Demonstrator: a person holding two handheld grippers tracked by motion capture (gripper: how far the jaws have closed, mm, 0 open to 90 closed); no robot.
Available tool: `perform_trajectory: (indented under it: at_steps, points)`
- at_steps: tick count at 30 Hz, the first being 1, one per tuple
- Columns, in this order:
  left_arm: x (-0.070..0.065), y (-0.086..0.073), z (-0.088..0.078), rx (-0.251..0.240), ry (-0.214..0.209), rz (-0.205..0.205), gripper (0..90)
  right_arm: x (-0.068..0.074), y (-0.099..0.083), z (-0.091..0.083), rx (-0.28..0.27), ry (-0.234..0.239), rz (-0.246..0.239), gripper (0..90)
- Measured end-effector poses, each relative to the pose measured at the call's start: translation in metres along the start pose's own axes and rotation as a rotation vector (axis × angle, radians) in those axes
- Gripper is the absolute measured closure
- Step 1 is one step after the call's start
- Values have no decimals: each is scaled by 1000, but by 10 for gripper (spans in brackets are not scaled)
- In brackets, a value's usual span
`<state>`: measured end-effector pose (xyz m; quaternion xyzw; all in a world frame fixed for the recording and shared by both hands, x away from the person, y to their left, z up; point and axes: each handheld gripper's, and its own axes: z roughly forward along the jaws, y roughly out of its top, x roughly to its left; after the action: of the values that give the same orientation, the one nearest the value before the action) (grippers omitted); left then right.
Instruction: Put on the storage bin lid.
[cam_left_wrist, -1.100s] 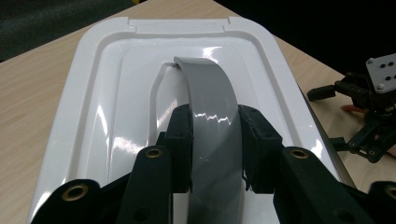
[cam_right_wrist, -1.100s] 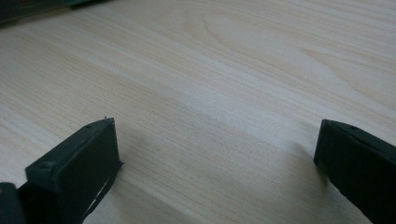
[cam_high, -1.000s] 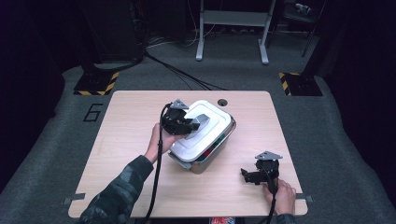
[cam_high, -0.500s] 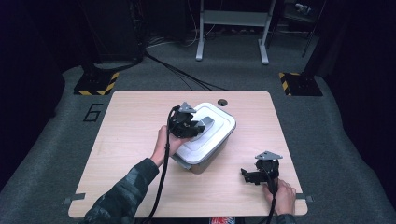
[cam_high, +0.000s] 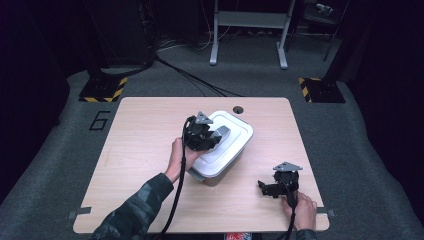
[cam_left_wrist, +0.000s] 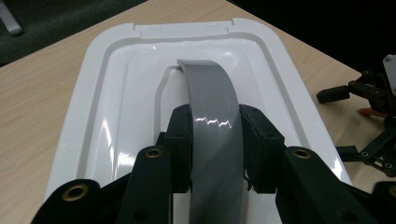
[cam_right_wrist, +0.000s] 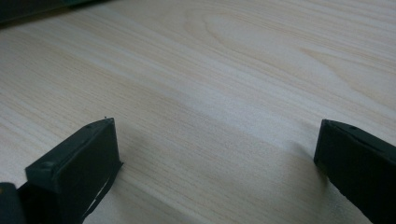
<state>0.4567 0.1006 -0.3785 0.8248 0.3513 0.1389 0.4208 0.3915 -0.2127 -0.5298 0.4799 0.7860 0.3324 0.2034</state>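
A white lid with a grey arched handle lies on a pale storage box near the middle of the wooden table. My left gripper reaches over the lid from the left. In the left gripper view it is shut on that handle, with a black pad pressed to each side. Toward the table's front right, my right gripper rests low and points left. Its jaws stand wide open over bare wood.
A round cable hole sits in the table just behind the box. The right gripper shows at the far right of the left gripper view. Dark floor, cables and stand legs surround the table.
The lid, held tilted and offset above the box a second ago, has come down and now sits square on it. My left gripper moved slightly right with it. The right gripper stayed put.
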Motion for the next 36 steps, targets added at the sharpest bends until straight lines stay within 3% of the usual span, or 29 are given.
perform_trajectory:
  at_steps: [9, 15, 22, 27, 36]
  points:
    - [-4, -2, 2, 8, 13, 20, 656, 0, 0, 0, 0, 3, 2, 0]
    - [-2, -1, -6, -6, 31, 36, 383, 0, 0, 0, 0, 0, 0, 0]
    - [7, -3, -34, -5, 44, 68, 199, 0, 0, 0, 0, 0, 1, 0]
    - [15, -11, -59, -27, 69, 67, 144, 0, 0, 0, 0, 0, 0, 0]
    - [30, -45, -92, -42, 148, 55, 51, 0, 0, 0, 0, 0, 1, 0]
